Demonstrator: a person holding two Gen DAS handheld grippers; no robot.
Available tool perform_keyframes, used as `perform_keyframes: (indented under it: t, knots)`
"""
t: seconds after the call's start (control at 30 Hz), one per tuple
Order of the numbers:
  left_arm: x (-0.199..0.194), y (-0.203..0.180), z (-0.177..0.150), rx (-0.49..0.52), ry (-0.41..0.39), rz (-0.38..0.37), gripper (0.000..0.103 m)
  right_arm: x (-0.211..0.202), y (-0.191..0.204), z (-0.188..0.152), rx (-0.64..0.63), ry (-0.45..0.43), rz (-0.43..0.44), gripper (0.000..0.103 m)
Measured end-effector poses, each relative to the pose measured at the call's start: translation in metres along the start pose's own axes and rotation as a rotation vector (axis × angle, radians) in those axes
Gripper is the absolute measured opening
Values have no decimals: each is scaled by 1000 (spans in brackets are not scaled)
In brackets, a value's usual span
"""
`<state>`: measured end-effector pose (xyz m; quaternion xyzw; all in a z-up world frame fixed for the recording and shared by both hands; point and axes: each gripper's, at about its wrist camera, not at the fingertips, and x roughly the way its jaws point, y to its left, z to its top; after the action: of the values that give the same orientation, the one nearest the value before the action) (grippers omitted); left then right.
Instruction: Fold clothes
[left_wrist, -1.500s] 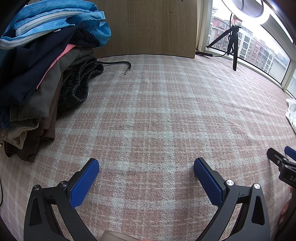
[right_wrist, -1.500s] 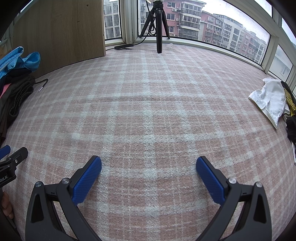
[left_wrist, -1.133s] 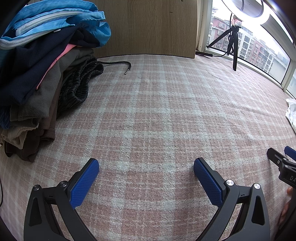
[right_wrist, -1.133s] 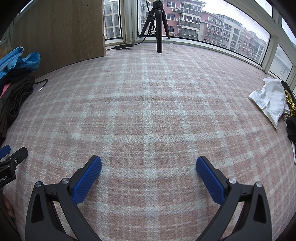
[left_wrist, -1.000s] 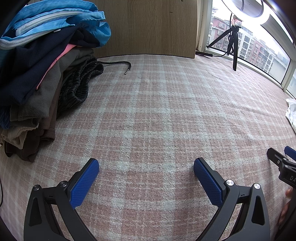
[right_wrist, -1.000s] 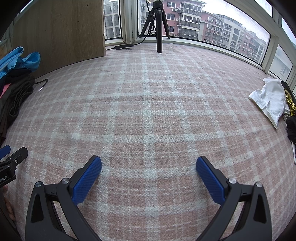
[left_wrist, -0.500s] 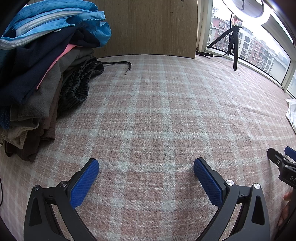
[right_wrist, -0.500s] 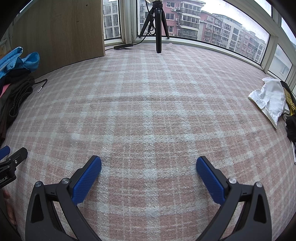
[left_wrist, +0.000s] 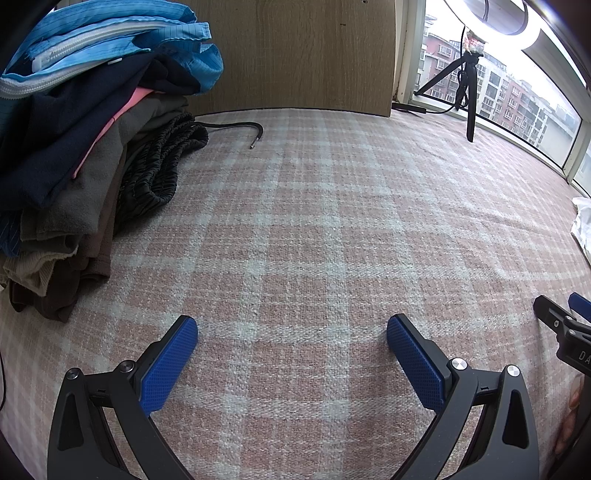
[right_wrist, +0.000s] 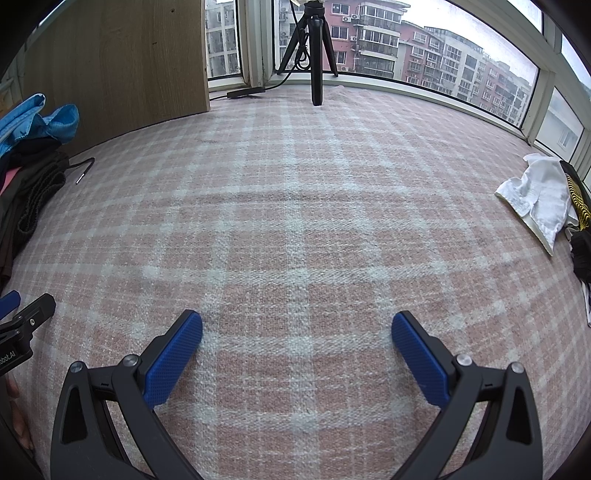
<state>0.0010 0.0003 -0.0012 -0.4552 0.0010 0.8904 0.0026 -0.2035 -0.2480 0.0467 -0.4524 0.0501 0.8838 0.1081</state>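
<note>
With both the left tongs (left_wrist: 291, 332) and right tongs (right_wrist: 297, 326) spread wide and empty over the plaid blanket (left_wrist: 332, 221), take the top garment off the clothes pile (left_wrist: 74, 129) at its left edge, pinching one layer only.

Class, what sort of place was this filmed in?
Probably an upper-floor flat's bay-window platform: a plaid cover, curved windows facing apartment blocks, a pile of clothes.
</note>
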Motion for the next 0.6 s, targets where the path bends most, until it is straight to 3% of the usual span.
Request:
perform_keyframes:
  t: [0.37, 0.47, 0.6]
  knots:
    - [5, 3, 14, 26, 123, -4, 102, 10, -2, 13, 25, 121, -7, 103]
    - [-12, 4, 22, 39, 80, 3, 102, 1, -4, 17, 39, 131, 8, 103]
    - [-53, 4, 42, 42, 4, -49, 102, -36, -9, 27, 33, 60, -15, 103]
